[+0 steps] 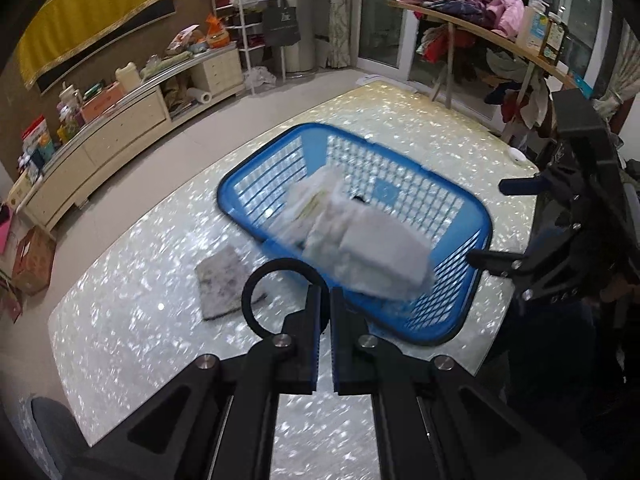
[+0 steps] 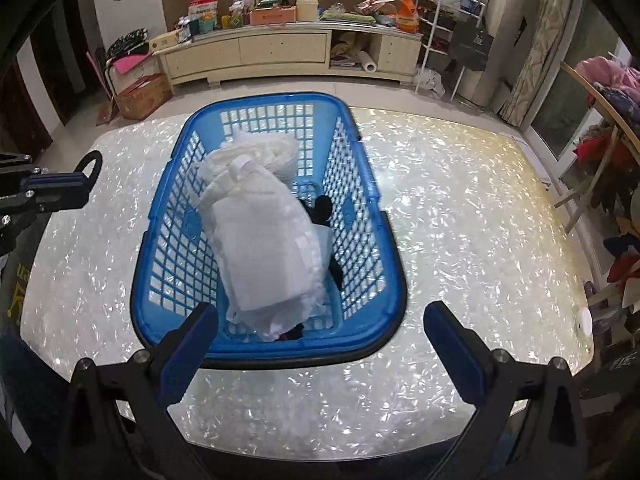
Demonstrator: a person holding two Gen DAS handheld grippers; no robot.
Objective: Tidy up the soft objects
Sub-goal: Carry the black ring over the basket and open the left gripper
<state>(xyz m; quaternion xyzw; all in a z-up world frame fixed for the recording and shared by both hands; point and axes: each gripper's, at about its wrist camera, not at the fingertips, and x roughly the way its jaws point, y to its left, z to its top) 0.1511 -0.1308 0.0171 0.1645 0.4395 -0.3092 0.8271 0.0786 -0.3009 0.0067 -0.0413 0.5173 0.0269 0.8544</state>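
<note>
**Right tool wide above the basket, left tool nearly closed and empty**

Right tool [image 2: 316, 344] hangs over the near rim of the blue basket [image 2: 158, 236] with its blue pads spread wide and nothing between them. The left tool [image 1: 325, 312] has its fingers drawn to a narrow slit, gripping nothing. The white folded cloth [image 2: 268, 256] lies in the basket, its near end blurred in the left wrist view, with something dark [image 2: 322, 210] beside and under it. A grey square cloth [image 1: 224, 284] lies flat on the worktop [image 2: 460, 220], just beside the basket's wall.

The grey cloth looks like the next piece to bring in. I would open the left tool first, come down on one edge of the cloth so a pad can slip under it, pinch, then lift clear of the rim before letting go over the white bundle.

The worktop is glossy, with a pearly flake pattern that throws glare. Beyond it stand a low cream cabinet [image 2: 280, 54] crowded with boxes and bottles, a white wire rack [image 2: 440, 20], and a side table heaped with clothes [image 1: 472, 4].
</note>
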